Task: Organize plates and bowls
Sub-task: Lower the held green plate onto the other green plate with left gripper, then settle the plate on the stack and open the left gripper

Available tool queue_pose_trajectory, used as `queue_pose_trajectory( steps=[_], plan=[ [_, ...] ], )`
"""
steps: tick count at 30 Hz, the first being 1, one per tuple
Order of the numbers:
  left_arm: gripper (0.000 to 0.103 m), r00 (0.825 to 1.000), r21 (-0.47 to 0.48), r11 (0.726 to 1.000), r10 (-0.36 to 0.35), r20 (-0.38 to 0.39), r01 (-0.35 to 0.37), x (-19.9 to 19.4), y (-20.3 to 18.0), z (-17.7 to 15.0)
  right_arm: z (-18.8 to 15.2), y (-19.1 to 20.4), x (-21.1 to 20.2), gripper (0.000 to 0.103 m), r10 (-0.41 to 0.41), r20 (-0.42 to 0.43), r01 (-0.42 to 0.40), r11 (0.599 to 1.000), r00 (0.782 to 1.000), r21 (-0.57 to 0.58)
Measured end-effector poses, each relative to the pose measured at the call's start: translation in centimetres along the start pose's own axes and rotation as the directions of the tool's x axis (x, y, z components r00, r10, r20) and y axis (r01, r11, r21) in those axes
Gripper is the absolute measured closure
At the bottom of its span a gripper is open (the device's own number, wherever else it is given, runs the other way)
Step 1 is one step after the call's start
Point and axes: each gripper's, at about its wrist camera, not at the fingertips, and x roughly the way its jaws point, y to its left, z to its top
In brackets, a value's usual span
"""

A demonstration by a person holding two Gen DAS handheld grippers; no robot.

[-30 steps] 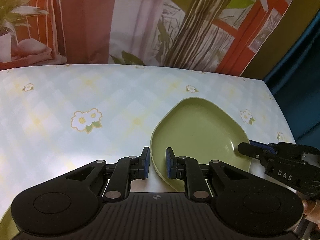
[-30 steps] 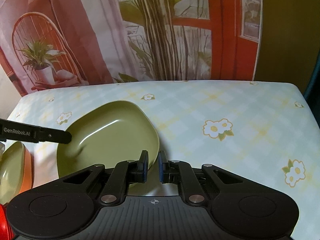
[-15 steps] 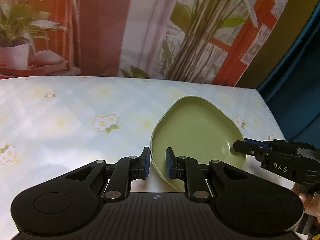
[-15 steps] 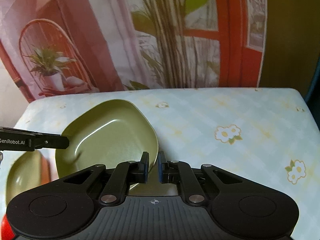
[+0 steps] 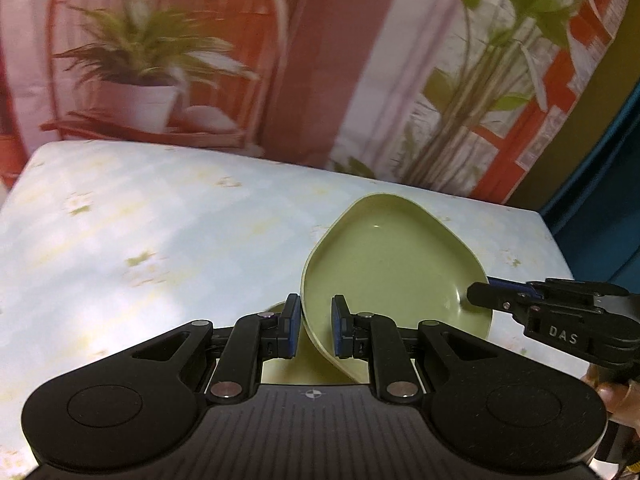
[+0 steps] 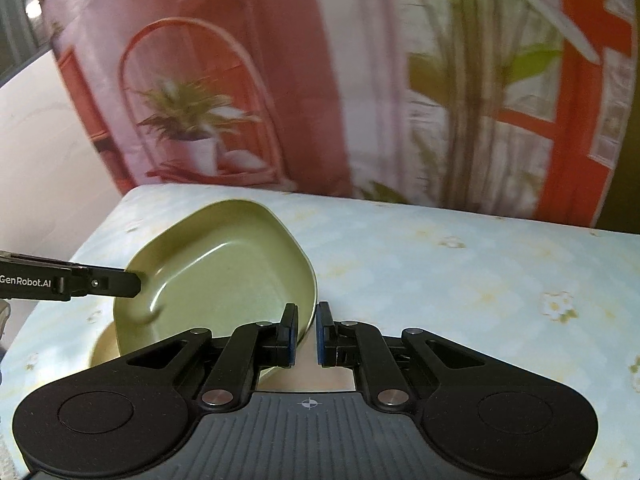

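A green plate [image 5: 394, 272] is held in the air between both grippers, above the flowered tablecloth. My left gripper [image 5: 316, 330] is shut on its near-left rim. My right gripper [image 6: 306, 334] is shut on the opposite rim of the plate [image 6: 216, 276]. Each gripper shows in the other's view: the right one [image 5: 480, 294] at the plate's right edge, the left one [image 6: 134, 284] at its left edge. A second green dish [image 5: 280, 364] lies just below the held plate, and also shows in the right wrist view [image 6: 102, 346]. Most of it is hidden.
The table [image 5: 140, 240] has a pale blue cloth with flowers. A printed backdrop with plants and red frames hangs behind it. The table's left edge [image 6: 80, 256] is near the plate, with a white wall beyond.
Both grippers have carried the plate up and to the left across the table. A second green dish has come into view under it.
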Motion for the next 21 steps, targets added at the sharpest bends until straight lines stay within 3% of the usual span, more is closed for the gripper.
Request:
queue_pose_trajectory(
  steps=[9,21],
  plan=[
    [0.086,0.999,-0.04,0.998,0.045,-0.002,-0.045,-1.0,4.2,-1.8,-2.0,5.7,0.9,0.093,0.043,-0.051,-0.045,0.998,0.998,-0.042],
    [0.086,0.998,-0.038,0.997,0.059,-0.027,-0.06,-0.1,5.2,-2.9,-3.9,7.9,1.5,0.091,0.04,-0.118,-0.048,0.997,0.992,-0.068]
  ],
)
